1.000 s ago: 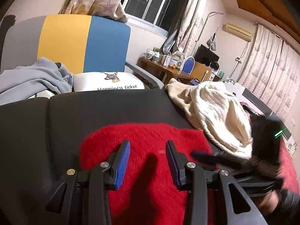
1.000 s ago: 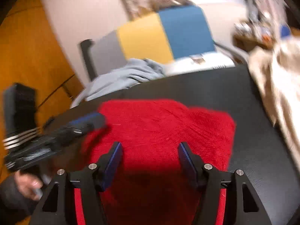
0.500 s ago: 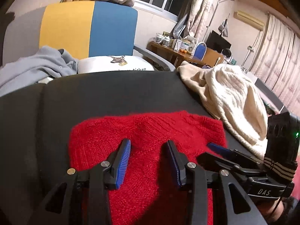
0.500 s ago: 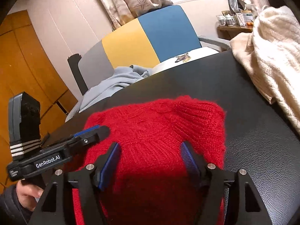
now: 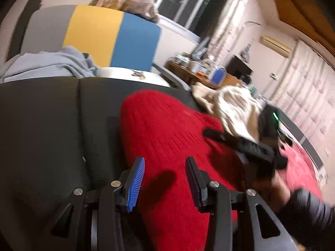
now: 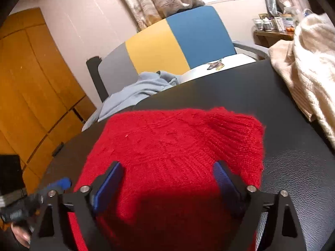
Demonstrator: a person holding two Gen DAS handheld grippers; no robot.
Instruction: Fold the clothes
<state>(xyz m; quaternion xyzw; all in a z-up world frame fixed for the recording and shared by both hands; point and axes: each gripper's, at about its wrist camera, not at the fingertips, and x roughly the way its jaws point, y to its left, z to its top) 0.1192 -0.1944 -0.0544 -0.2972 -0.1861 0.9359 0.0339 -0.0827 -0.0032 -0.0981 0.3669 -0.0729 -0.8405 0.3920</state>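
Red knit sweater (image 6: 178,146) lies flat on black surface (image 6: 293,167), 12 o'clock of your right gripper (image 6: 169,179), jaws opening, nothing clamped; left gripper (image 5: 165,179) half-open, empty, ready for next fold.

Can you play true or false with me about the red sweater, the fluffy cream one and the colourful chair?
1. The red sweater lies on a black surface. True.
2. The cream knit is piled on top of the red sweater. False: it lies apart on the black surface, off to the right in the right wrist view.
3. The chair back has grey, yellow and blue panels. True.
4. The grey garment is folded neatly on the red sweater. False: it lies rumpled on the chair.
5. The right gripper clamps the red sweater tight. False: its jaws are opening, over the sweater.
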